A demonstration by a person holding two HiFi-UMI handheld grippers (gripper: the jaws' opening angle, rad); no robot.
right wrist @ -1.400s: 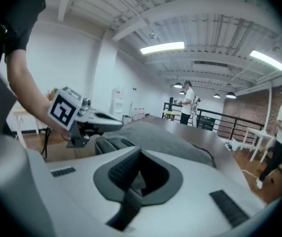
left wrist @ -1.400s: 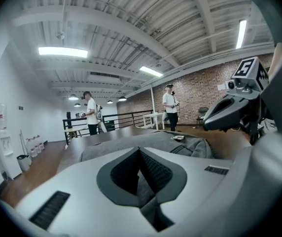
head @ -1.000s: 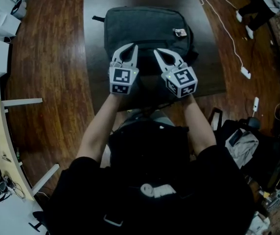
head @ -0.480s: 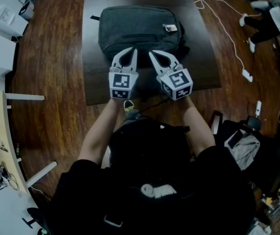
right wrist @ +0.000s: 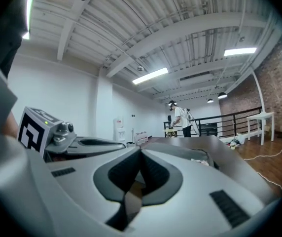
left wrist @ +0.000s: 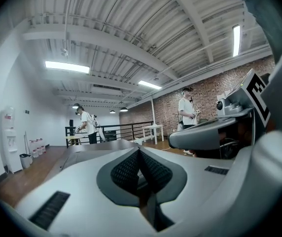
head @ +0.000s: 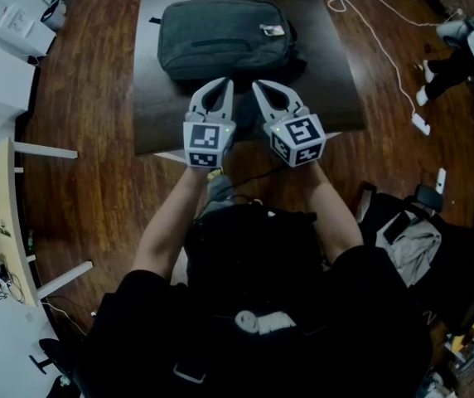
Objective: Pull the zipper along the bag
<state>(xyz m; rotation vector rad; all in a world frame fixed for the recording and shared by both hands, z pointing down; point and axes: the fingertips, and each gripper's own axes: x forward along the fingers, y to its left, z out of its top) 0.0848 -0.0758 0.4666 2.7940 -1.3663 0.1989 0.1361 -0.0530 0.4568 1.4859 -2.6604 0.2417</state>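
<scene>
Bag [head: 220, 38] is seen lying toward the table's [head: 336, 98] far edge, untouched. Left gripper [head: 222, 84] and right gripper [head: 259, 87] are held over the near edge, jaws closed on nothing. Zipper pull judged not yet begun.

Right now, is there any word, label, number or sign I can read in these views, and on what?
None can be read.
Patch on the bag: too small to read.
White boxes at the far left: print too blurred.
Marker cubes on the left claw and right claw: square patterns, no letters.
</scene>
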